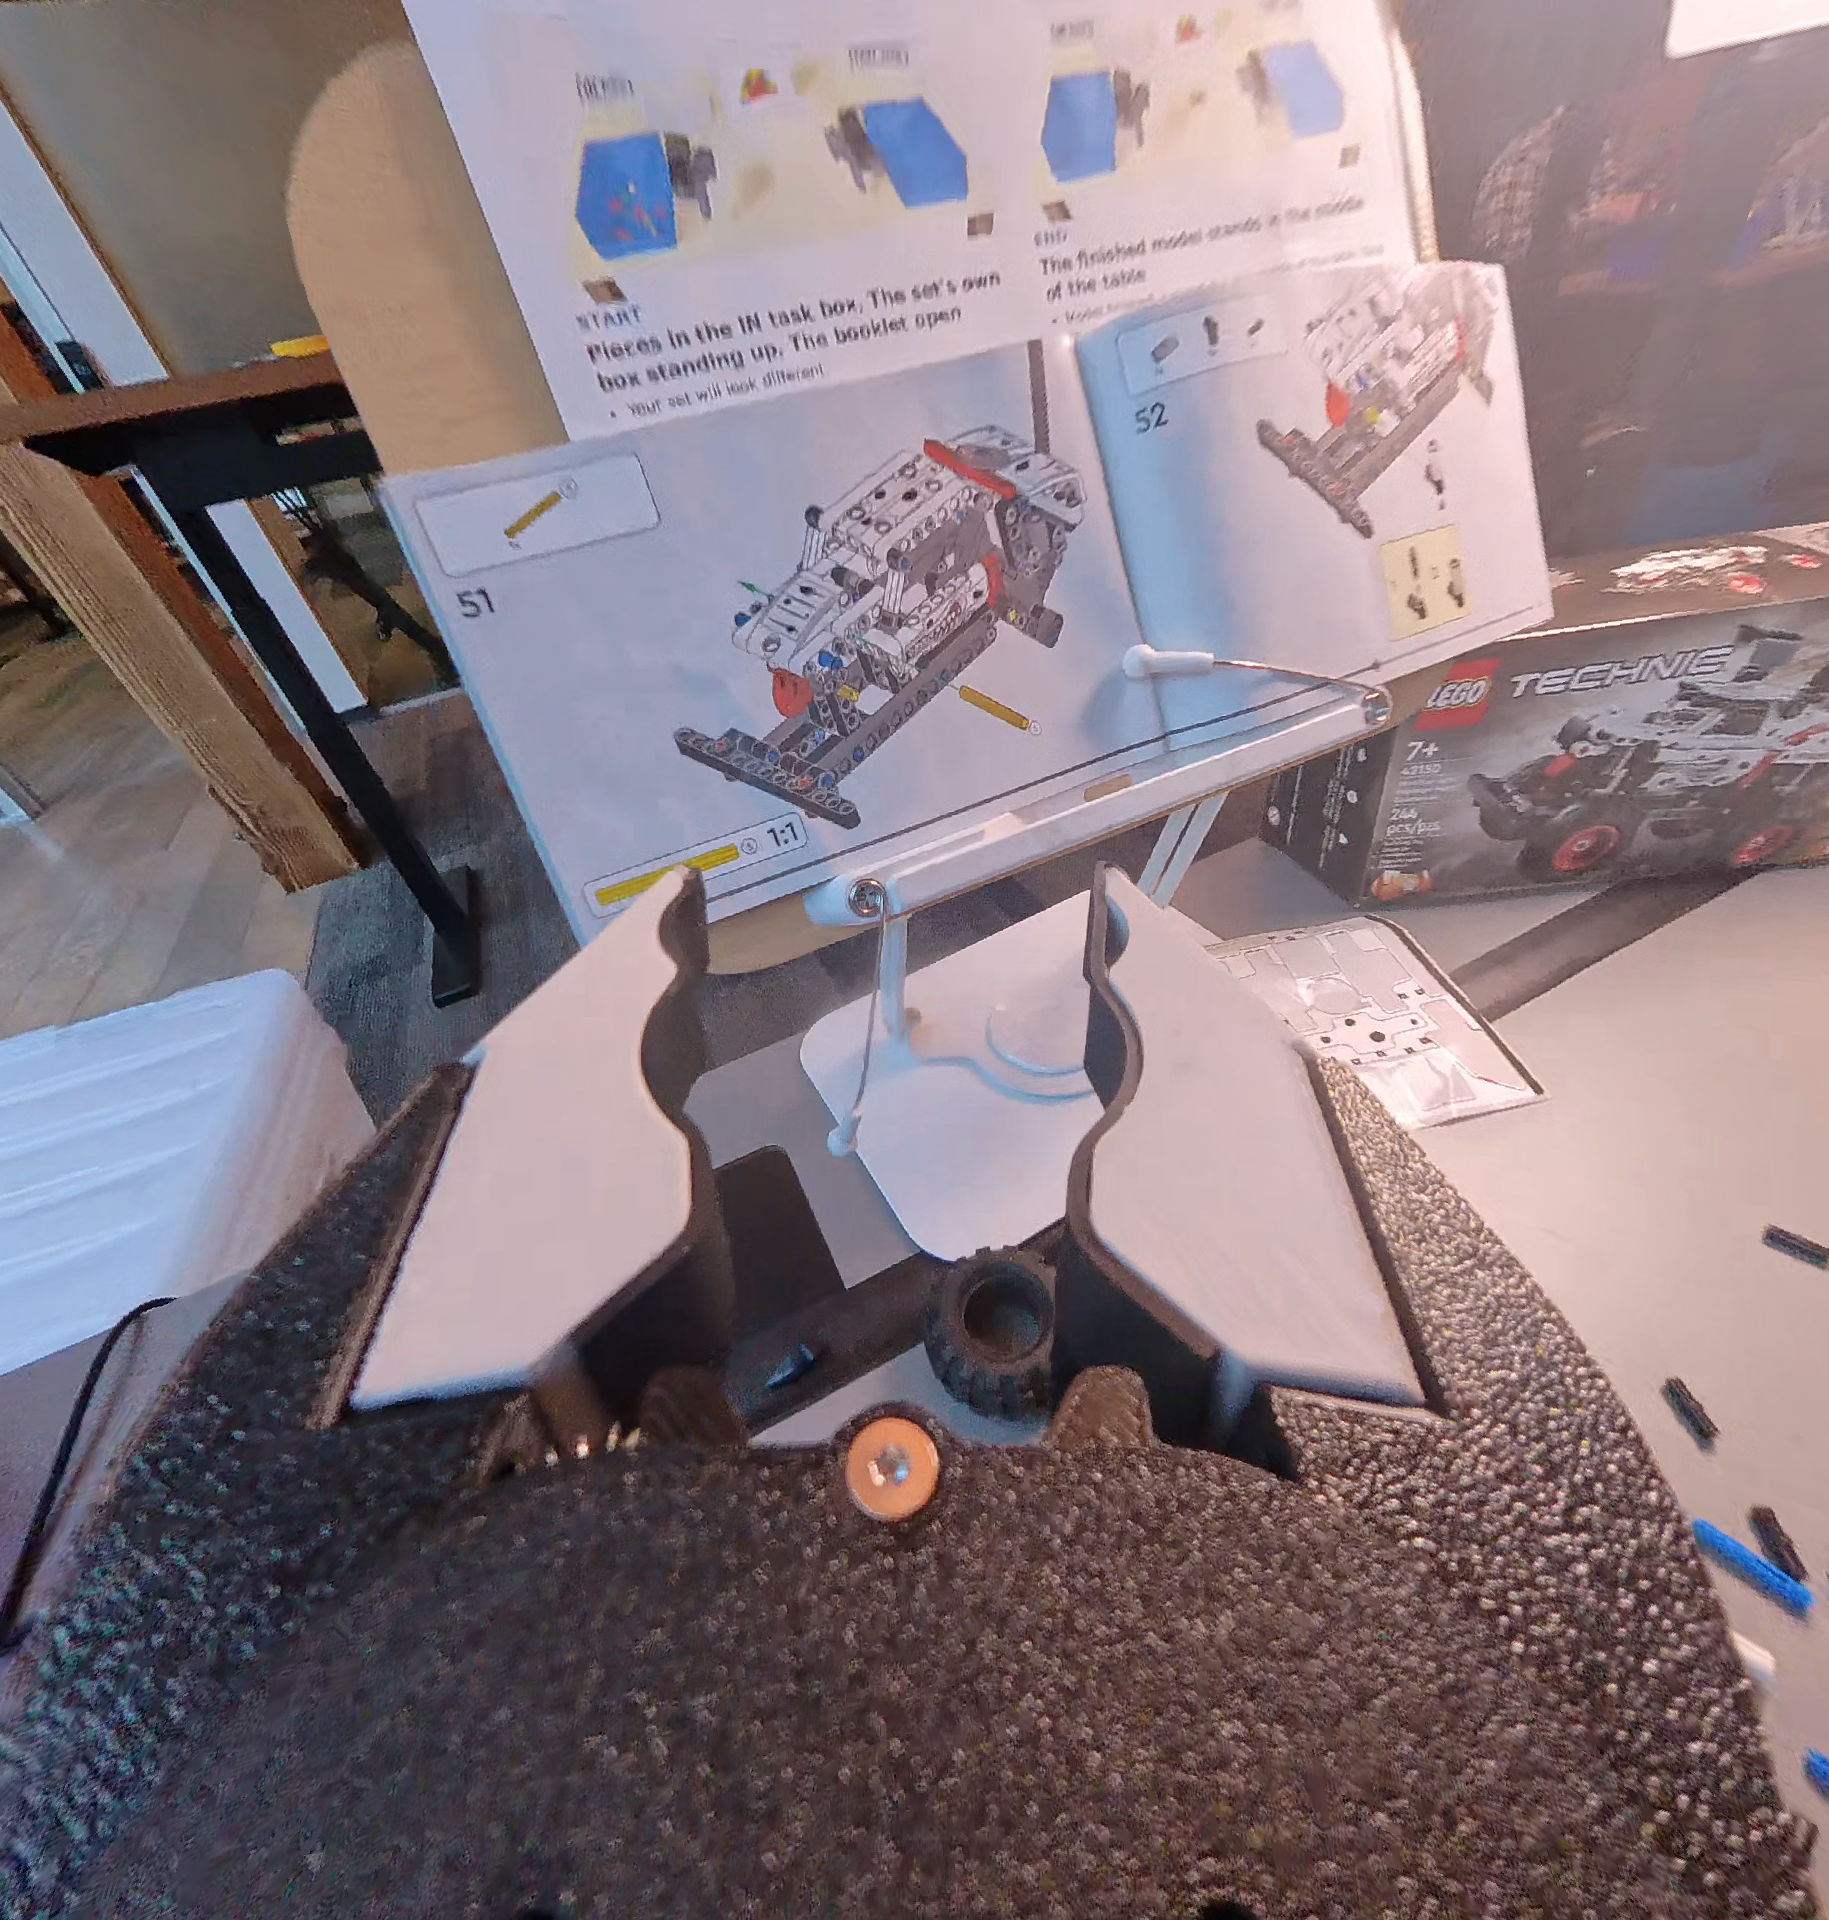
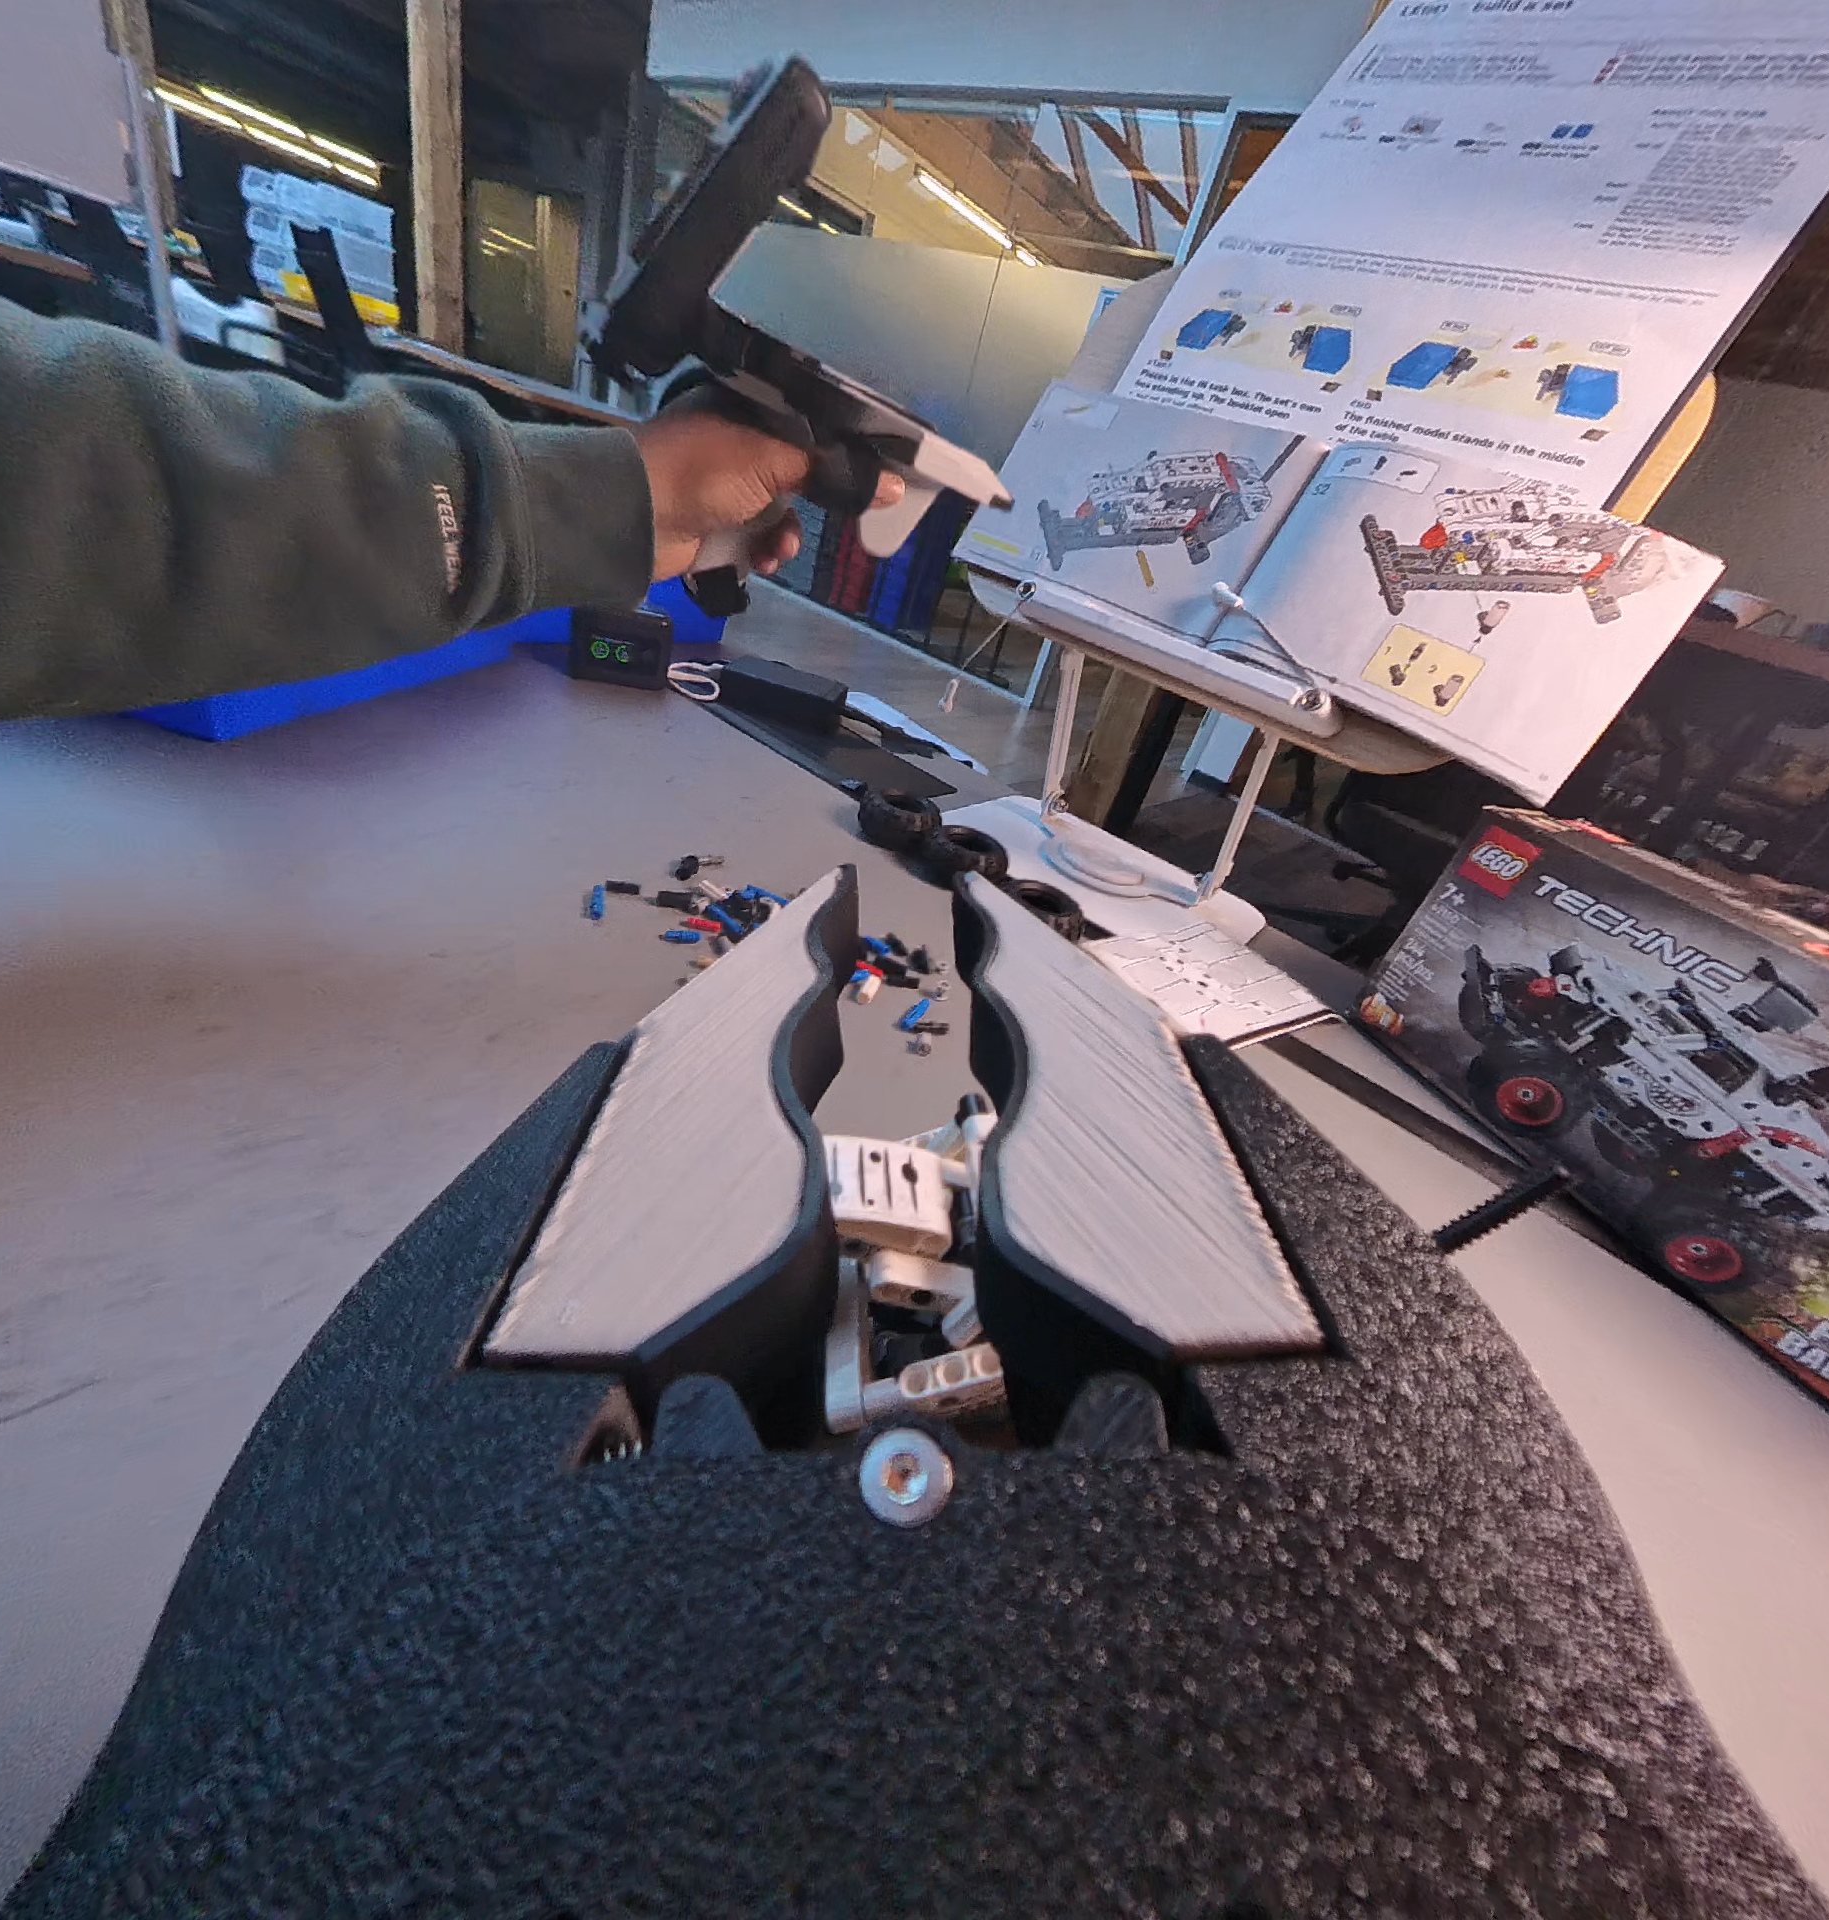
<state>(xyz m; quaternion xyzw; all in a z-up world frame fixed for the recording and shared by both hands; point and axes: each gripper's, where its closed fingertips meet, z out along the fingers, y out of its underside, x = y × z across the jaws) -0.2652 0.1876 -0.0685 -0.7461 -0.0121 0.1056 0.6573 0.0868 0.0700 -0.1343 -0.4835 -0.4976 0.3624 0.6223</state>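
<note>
The right gripper (image 2: 905,894), grey ridged plates on pebbled black foam, clamps a white beam model (image 2: 905,1226) deep between its wavy fingers; the model's long axis runs along them. The left gripper (image 1: 894,894) is spread wide with nothing in it, raised before the open booklet (image 1: 785,665) on a white wire stand (image 1: 951,1122). A knobby black tyre (image 1: 993,1340) lies below. Small pins (image 2: 744,914) litter the smooth grey table (image 2: 318,987).

A workshop-like space: grey worktable (image 2: 266,935), timber posts (image 2: 435,177), strip lights, shelving behind glass partitions.
</note>
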